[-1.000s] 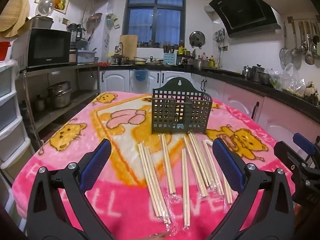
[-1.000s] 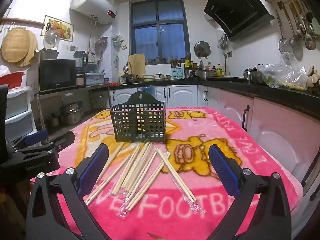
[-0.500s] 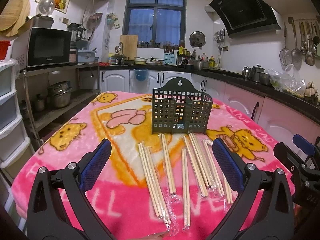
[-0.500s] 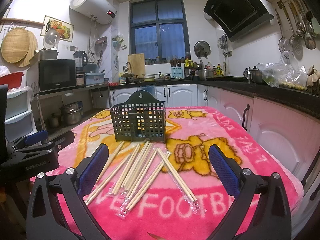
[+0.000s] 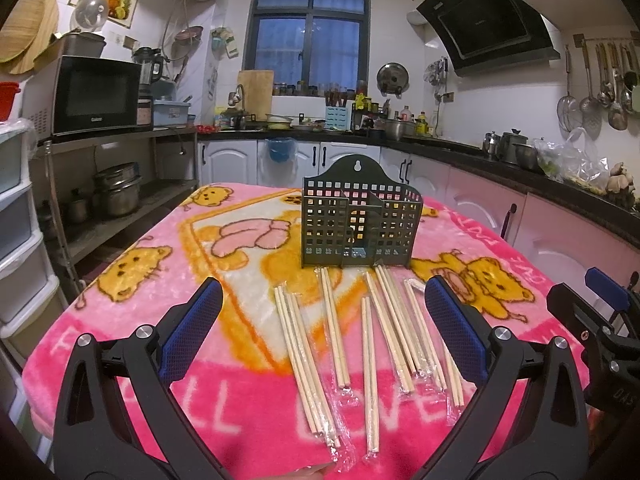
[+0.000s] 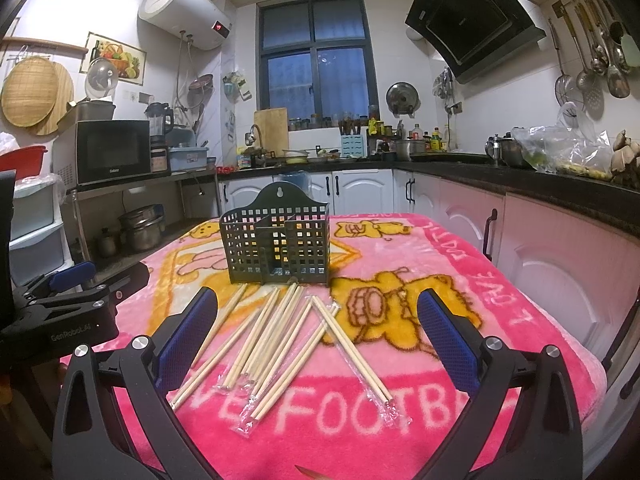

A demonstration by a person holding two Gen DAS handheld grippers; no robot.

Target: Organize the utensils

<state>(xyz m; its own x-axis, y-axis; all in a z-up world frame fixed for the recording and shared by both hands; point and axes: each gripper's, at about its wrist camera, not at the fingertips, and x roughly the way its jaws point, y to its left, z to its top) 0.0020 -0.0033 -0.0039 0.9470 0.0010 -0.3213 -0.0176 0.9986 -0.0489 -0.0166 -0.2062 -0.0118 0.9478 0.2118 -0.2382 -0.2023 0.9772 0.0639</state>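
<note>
Both grippers hover above the near edge of the table, empty, jaws spread wide. Left gripper (image 5: pixel 322 316); right gripper (image 6: pixel 318 324).

Wrapped chopsticks (image 5: pixel 374 332) lie loose on the pink blanket (image 5: pixel 160 280), fanned out between the near edge and the dark slotted holder (image 5: pixel 360 224), which stands upright toward the middle of the table. Holder looks empty; nothing sorted yet.

Long axes run roughly near-to-far, tips toward the holder, so they lie along the fingers' pointing direction, not across the jaw gap. In the right wrist view one pair (image 6: pixel 352 350) crosses the fan diagonally, toward the right edge.

Judgement: left gripper is nearer the outermost left bundle (image 5: pixel 306 360), right gripper nearer the diagonal pair. Either needs a downward pitch to pinch across a stick.
</note>
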